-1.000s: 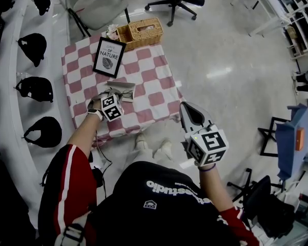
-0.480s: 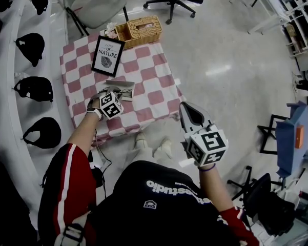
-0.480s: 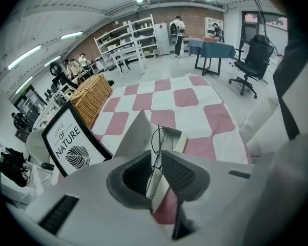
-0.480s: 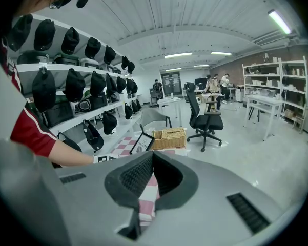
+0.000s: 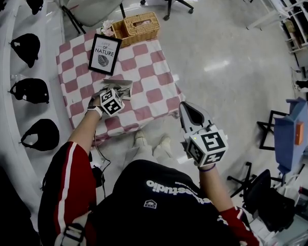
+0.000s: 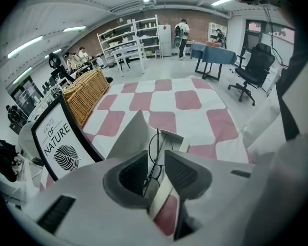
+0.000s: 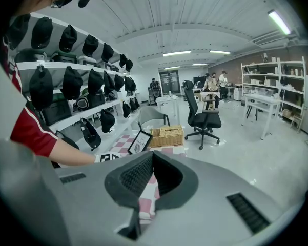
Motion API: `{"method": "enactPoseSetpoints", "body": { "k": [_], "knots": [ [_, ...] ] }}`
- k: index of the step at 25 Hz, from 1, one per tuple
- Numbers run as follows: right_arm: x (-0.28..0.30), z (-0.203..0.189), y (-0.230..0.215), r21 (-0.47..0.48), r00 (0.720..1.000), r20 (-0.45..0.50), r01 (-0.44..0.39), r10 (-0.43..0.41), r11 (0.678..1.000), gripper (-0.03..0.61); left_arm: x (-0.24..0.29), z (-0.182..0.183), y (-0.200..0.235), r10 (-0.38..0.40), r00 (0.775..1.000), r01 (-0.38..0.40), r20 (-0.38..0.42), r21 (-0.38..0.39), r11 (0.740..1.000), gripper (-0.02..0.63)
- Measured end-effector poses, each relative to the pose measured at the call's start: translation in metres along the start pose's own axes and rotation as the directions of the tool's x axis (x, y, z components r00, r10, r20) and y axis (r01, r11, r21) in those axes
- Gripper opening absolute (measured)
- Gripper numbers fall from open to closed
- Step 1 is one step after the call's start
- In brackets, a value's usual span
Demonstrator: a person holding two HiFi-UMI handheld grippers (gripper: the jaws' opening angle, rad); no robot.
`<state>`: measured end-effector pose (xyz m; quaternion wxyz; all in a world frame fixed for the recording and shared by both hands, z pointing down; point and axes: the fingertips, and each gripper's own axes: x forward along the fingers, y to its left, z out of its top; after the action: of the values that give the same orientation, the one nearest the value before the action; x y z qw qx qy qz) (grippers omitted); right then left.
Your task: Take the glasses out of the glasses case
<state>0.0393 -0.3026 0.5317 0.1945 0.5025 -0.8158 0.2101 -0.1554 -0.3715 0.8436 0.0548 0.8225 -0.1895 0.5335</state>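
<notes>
Resting in angular grey case [image 6: 127,135]: thin round-rimmed glasses [image 6: 158,147].

Checked table [image 5: 155,80], framed sign [image 5: 103,54], wicker basket [image 5: 138,27], glasses case [image 5: 124,85]

Left claw [image 6: 156,164] points steeply down over the near edge of the surface [image 5: 149,72], left arm [image 5: 83,133] stretched out behind it. Its jaws have just been opening and now stand wide, the glasses [image 6: 154,146] loose between the pads. Right claw [image 7: 151,160] hovers off the surface's near right corner, tilted down, jaws together on nothing.
</notes>
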Motion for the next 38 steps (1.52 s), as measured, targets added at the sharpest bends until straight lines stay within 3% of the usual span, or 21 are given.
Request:
{"method": "enactPoseSetpoints", "body": {
  "k": [14, 26, 38],
  "knots": [
    [0.002, -0.004, -0.011, 0.012, 1.000, -0.018, 0.020, -0.020, 1.000, 0.003, 0.013, 0.006, 0.000, -0.022, 1.000, 0.022, -0.010, 0.020, 1.000, 0.101],
    [0.003, -0.007, -0.006, 0.002, 0.999, -0.031, 0.010, -0.010, 1.000, 0.003, 0.004, 0.003, -0.005, -0.037, 0.999, 0.037, 0.002, -0.006, 0.999, 0.063],
    [-0.003, -0.010, -0.003, -0.003, 1.000, -0.026, 0.010, -0.010, 1.000, 0.003, -0.007, 0.008, 0.006, 0.041, 0.999, -0.042, 0.012, 0.048, 0.998, 0.017]
  ]
}}
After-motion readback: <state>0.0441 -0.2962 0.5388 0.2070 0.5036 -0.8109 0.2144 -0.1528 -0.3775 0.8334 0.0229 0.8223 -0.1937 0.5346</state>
